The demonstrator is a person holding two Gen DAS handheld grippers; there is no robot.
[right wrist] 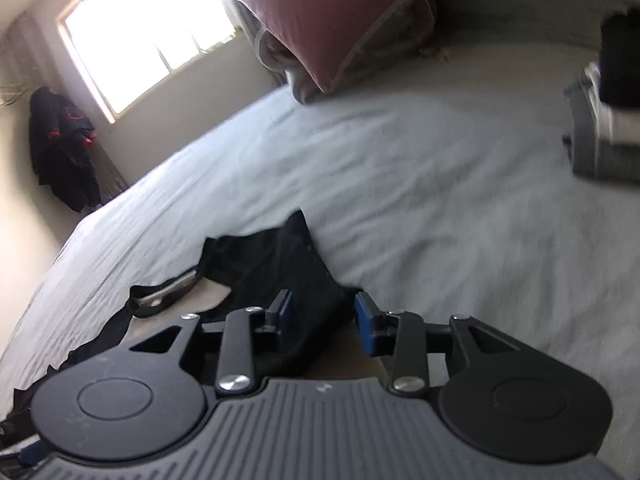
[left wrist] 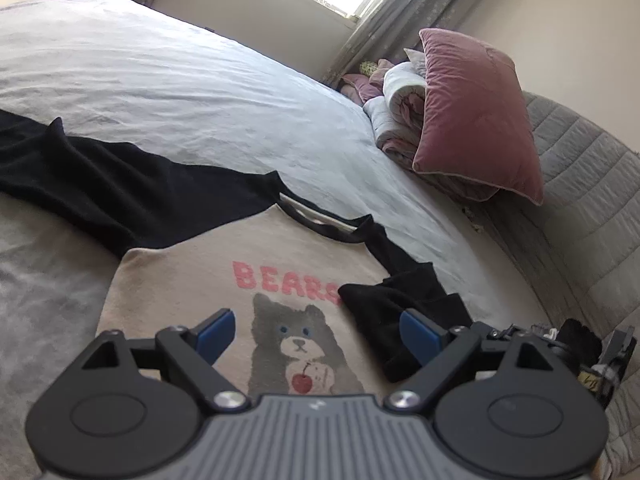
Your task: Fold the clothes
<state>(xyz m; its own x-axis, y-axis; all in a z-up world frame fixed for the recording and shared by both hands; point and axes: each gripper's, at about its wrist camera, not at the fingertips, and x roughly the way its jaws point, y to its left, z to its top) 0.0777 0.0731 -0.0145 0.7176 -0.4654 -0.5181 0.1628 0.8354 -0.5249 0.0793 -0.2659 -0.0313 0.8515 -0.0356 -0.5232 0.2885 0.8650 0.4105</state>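
A beige shirt (left wrist: 192, 280) with black sleeves, pink "BEARS" lettering and a bear print lies face up on the bed. Its left black sleeve (left wrist: 100, 192) is spread out; its right black sleeve (left wrist: 396, 312) is folded in over the chest. My left gripper (left wrist: 316, 336) is open above the bear print, holding nothing. My right gripper (right wrist: 324, 316) is open, its blue pads on either side of the black sleeve fabric (right wrist: 288, 264) by the shirt's collar (right wrist: 168, 292). The right gripper also shows at the left wrist view's right edge (left wrist: 592, 356).
The bed has a pale grey-blue sheet (left wrist: 180, 80). A dusty pink pillow (left wrist: 476, 116) and rolled bedding (left wrist: 400, 112) lie at the head, by a quilted grey headboard (left wrist: 580, 184). A window (right wrist: 148, 28) and a hanging dark jacket (right wrist: 64, 144) are on the far wall.
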